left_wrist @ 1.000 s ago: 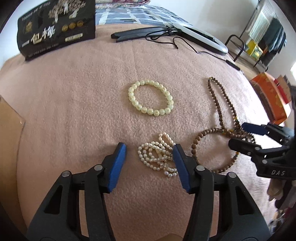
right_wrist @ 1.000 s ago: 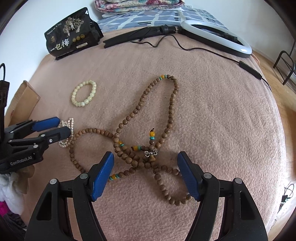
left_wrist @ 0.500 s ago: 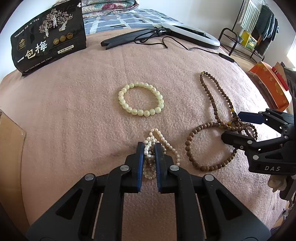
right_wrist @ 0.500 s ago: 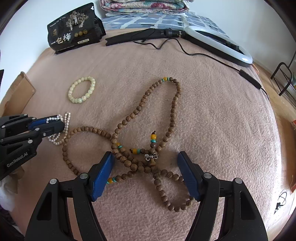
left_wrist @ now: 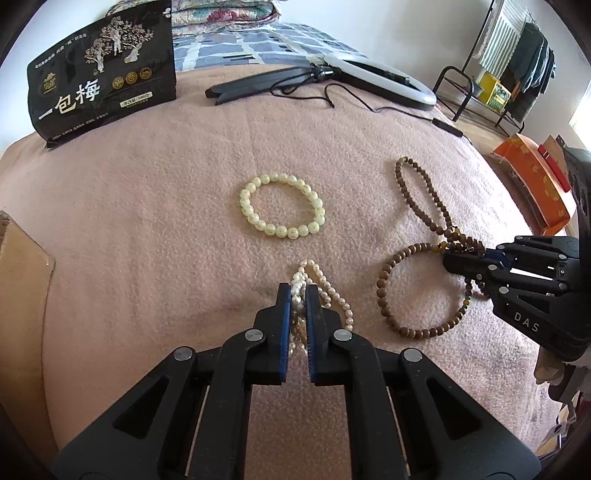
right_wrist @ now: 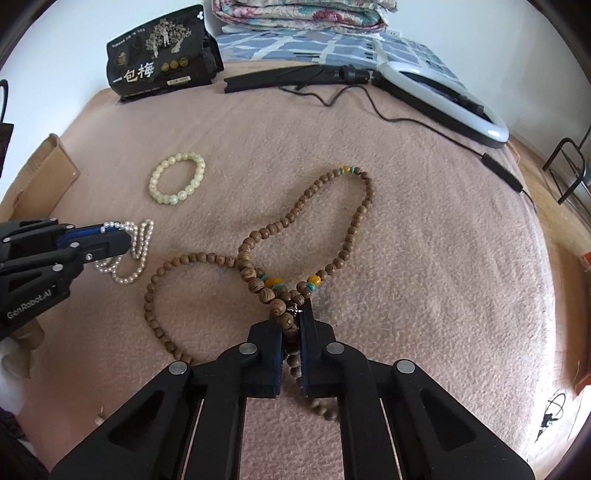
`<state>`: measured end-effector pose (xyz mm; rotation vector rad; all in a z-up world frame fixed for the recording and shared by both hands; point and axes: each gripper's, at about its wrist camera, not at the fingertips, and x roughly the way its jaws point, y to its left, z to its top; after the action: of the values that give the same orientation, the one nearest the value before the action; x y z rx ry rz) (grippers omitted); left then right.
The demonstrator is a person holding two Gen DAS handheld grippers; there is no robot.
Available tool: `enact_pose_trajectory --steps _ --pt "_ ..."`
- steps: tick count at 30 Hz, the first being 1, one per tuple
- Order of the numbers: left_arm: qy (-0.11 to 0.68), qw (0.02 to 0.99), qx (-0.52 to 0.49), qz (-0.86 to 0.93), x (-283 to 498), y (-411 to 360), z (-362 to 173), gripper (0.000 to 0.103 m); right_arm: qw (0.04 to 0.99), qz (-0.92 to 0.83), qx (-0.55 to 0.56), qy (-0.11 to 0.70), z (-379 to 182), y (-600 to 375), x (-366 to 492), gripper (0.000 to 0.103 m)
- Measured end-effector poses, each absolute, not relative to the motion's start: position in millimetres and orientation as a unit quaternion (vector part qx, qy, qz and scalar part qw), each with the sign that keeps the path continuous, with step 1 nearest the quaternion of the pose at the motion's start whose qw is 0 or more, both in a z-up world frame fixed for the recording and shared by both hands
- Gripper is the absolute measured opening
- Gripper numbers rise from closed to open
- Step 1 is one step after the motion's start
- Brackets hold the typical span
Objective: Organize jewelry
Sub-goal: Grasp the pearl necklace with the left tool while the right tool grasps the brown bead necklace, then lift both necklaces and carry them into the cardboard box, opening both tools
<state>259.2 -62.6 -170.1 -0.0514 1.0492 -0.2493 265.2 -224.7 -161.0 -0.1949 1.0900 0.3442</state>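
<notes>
Fingers of left gripper clamped on pearl strand, those of right gripper on wooden bead necklace, whose loops trail ahead across pink blanket; jade bracelet lies beyond, nearer left.

A pink blanket covers the bed, with a black snack bag printed with white characters and trees standing at its far left edge. Beside it lie a folded black stand, a white ring light and its black cable. A cardboard box sits at the left edge, an orange box on the floor to the right, and folded quilts at the back.
</notes>
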Motion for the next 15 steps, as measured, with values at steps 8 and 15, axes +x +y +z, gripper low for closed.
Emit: enact_pose_trajectory --steps 8,15 --pt "0.479 0.868 -0.044 -0.122 250 -52 -146 0.005 0.857 0.149 -0.080 0.486 -134 -236 255 0.006" --pt "0.451 0.881 -0.064 -0.130 239 -40 -115 0.005 0.878 0.136 -0.073 0.454 -103 -241 243 0.006"
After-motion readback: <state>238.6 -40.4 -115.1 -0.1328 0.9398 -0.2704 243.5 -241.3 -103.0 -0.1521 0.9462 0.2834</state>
